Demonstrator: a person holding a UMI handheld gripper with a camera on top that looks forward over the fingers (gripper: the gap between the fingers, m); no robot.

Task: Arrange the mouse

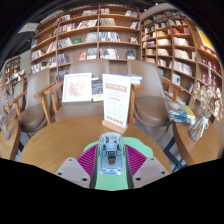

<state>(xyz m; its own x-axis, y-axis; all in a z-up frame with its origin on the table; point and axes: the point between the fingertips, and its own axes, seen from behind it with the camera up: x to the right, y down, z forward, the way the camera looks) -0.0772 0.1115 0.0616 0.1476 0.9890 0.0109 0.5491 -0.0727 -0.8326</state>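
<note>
Holding the mouse [111,151] between its two fingers, the gripper [111,160] was closed on it, pink pads pressed to both sides, above the near edge of the round wooden table [60,140]. Carry step, by my judgement; next came picking a bare spot and lowering. Two upright sign cards [117,99] stood toward the far edge, chairs [50,100] and bookshelves [100,35] beyond. Centre looked unobstructed.
</note>
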